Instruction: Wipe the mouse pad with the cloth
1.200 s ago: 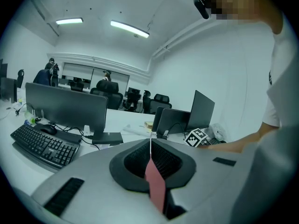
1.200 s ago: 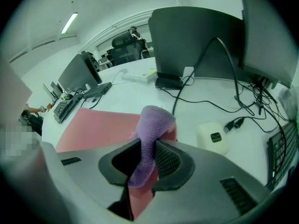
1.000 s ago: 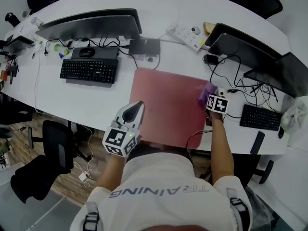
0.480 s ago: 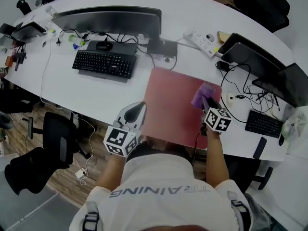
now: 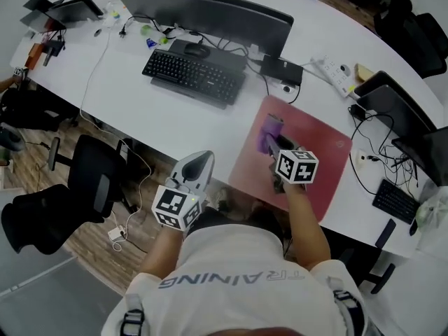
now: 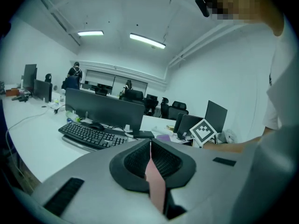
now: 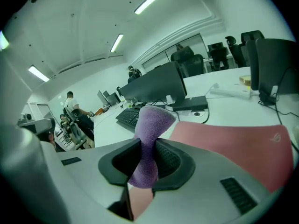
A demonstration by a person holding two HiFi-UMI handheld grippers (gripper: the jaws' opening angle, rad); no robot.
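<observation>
A red mouse pad (image 5: 315, 166) (image 7: 238, 141) lies on the white desk (image 5: 140, 96), right of the middle. My right gripper (image 5: 274, 145) (image 7: 147, 160) is over the pad's left part, shut on a purple cloth (image 5: 269, 132) (image 7: 148, 139) that sticks out ahead of the jaws. My left gripper (image 5: 198, 161) (image 6: 150, 160) hangs off the desk's near edge, left of the pad, shut with nothing between its jaws.
A black keyboard (image 5: 194, 75) and a monitor (image 5: 210, 12) stand at the back left of the pad. A power strip (image 5: 334, 75), a second monitor (image 5: 392, 117), cables and another keyboard (image 5: 395, 201) sit to the right. An office chair (image 5: 77, 194) is at the lower left.
My right gripper has carried the purple cloth across the mouse pad from its right edge to its left part. The left gripper has stayed where it was.
</observation>
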